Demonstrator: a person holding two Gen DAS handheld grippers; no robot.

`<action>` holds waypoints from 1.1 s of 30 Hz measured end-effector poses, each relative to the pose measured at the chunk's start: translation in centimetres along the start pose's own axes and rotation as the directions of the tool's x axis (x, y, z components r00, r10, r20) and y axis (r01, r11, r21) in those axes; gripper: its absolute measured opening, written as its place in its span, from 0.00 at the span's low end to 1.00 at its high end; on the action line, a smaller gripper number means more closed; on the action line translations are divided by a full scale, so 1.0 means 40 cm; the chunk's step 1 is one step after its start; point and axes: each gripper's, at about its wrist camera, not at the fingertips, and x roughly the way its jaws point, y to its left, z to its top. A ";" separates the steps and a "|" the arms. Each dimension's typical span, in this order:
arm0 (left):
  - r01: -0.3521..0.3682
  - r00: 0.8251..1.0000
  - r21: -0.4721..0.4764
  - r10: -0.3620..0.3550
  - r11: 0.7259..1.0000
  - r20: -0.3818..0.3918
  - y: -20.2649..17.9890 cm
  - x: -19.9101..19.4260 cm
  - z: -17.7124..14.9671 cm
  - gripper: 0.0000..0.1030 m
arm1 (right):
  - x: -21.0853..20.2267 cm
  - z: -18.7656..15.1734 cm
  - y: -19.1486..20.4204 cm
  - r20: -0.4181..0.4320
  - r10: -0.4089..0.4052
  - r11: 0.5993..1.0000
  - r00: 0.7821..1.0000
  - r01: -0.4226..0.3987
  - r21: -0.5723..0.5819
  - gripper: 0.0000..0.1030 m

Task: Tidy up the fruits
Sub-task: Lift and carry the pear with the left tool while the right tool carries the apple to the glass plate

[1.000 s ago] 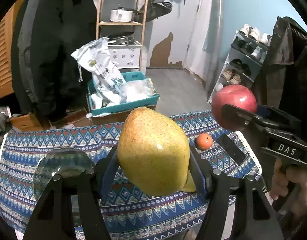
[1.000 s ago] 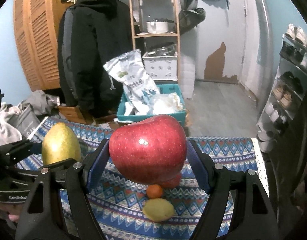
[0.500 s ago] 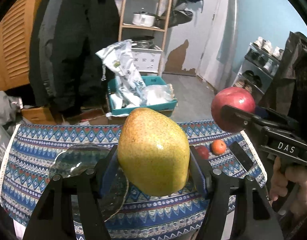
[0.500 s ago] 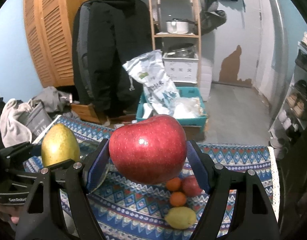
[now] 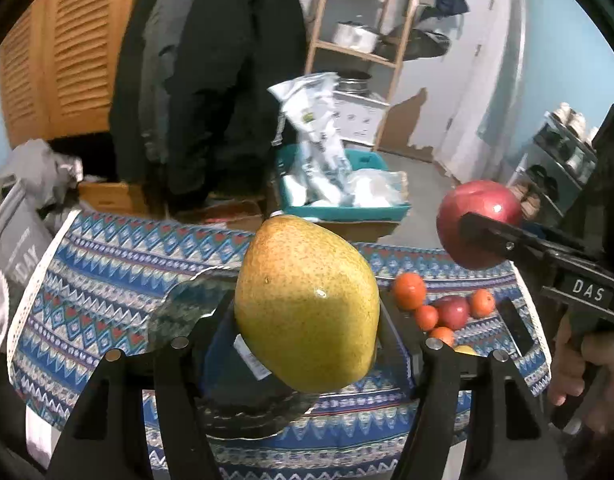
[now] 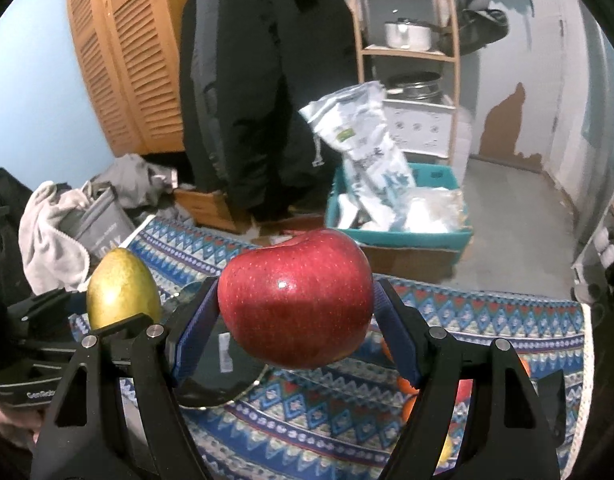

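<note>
My left gripper [image 5: 307,320] is shut on a yellow-green pear [image 5: 305,304], held in the air above a clear glass plate [image 5: 179,308] on the patterned blue tablecloth [image 5: 107,264]. My right gripper [image 6: 295,320] is shut on a large red apple [image 6: 295,300], also aloft. From the left wrist view the apple [image 5: 479,224] hangs at the right, over a loose pile of small oranges [image 5: 409,290] and a small red fruit [image 5: 453,312]. The right wrist view shows the pear [image 6: 121,288] to the left and the glass plate [image 6: 223,372] below the apple.
Beyond the table's far edge stand a teal crate [image 6: 399,236] with plastic bags, a hanging black coat [image 6: 259,92] and a wooden shelf [image 6: 407,52] with a pot. Grey cloth and a bag [image 6: 67,224] lie at the left. A dark phone [image 5: 515,326] rests near the fruit pile.
Both grippers have carried their fruit leftward over the table. The glass plate now lies under them, and the fruit pile has slid to the right of each view.
</note>
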 end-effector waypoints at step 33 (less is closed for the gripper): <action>-0.160 0.948 -0.123 0.118 0.979 -0.295 0.255 0.234 -0.134 0.66 | 0.439 -0.110 0.182 -0.380 0.096 0.993 0.920 -0.116 -0.030 0.74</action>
